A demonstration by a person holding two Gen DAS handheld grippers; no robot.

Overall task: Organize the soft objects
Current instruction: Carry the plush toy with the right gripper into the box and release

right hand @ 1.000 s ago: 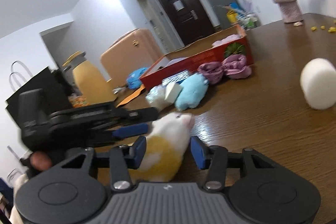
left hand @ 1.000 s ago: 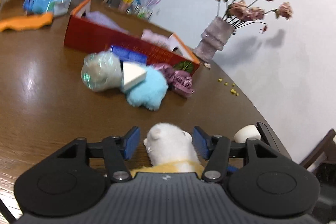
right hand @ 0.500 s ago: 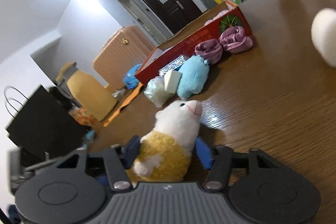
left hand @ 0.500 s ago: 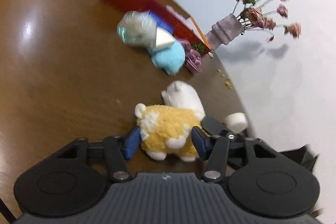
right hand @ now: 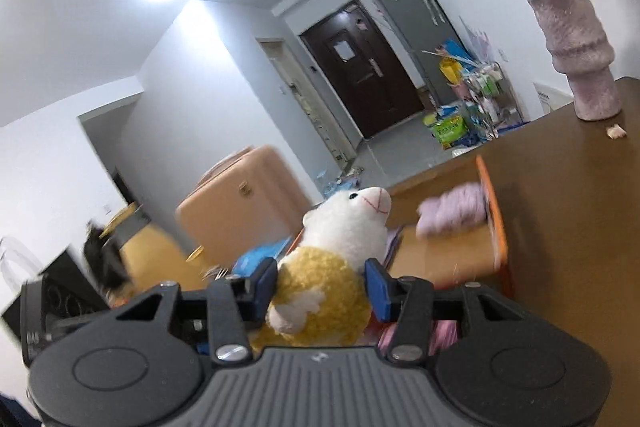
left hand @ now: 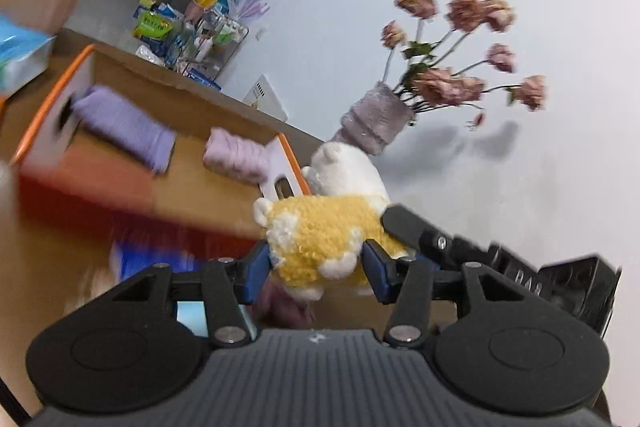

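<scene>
A yellow and white plush sheep [left hand: 324,231] is held in the air near the right end of the red cardboard box [left hand: 120,183]. My left gripper [left hand: 316,267] is shut on its yellow body. My right gripper [right hand: 322,287] is shut on the same plush sheep [right hand: 332,267] from the other side, and its finger shows in the left wrist view [left hand: 408,227]. Inside the box lie a purple folded cloth [left hand: 128,123] and a pink rolled cloth [left hand: 236,155]. The pink roll also shows in the right wrist view [right hand: 452,211].
A grey vase with dried pink flowers [left hand: 376,123] stands on the brown table [right hand: 568,227] beyond the box. A blue item [left hand: 152,259] lies below the box front. A tan suitcase [right hand: 240,211] and a dark door [right hand: 360,75] are behind.
Both grippers have lifted the plush sheep off the table and carried it to the red box. The blue plush and wrapped bundle have dropped out of sight.
</scene>
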